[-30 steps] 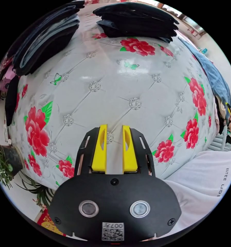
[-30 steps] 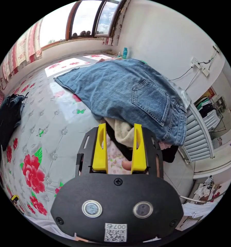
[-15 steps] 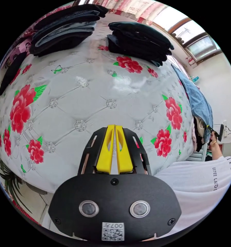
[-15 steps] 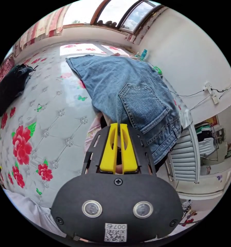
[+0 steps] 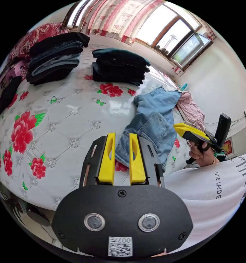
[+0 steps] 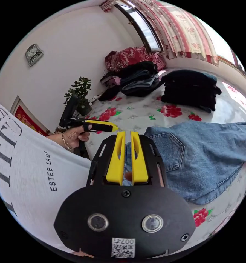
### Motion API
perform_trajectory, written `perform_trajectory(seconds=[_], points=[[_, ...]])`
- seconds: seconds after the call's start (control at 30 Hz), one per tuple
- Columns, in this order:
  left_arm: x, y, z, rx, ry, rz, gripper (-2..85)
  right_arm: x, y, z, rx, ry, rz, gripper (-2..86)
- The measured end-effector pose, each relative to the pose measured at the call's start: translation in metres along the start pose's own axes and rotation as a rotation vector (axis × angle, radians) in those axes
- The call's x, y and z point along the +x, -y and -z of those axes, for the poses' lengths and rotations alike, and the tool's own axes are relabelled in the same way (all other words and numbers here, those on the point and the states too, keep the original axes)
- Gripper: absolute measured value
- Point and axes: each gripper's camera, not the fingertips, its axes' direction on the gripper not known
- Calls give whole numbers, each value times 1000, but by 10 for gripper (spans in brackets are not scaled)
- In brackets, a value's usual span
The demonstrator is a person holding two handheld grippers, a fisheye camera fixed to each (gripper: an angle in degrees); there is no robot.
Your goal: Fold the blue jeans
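Blue jeans point(image 5: 151, 128) are seen lying crumpled on the floral bed point(image 5: 73, 115), back pocket up, near the bed's edge by the person. Left tongs point(image 5: 121, 137) are held with jaws apart, nothing between them, just before the jeans' hem. Right tongs point(image 6: 126, 137) are held with jaws together, clamped on a denim edge of the jeans point(image 6: 199, 161). Two stacks of folded dark clothes point(image 5: 117, 67) are seen at the far side of the bed. Pink garment point(image 5: 190, 108) lies beyond the jeans.
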Motion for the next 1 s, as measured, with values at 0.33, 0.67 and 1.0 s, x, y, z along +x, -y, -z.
perform_trajectory(seconds=[0.33, 0.67, 1.0], points=[[112, -11, -61, -266, -7, -481, 120, 51, -85, 51, -59, -205, -295, 48], [28, 48, 60, -110, -267, -339, -2, 87, -159, 139, 102, -329, -576, 79], [-140, 21, 380, 425, -541, -324, -8, 232, -189, 170, 546, 35, -1054, 125]])
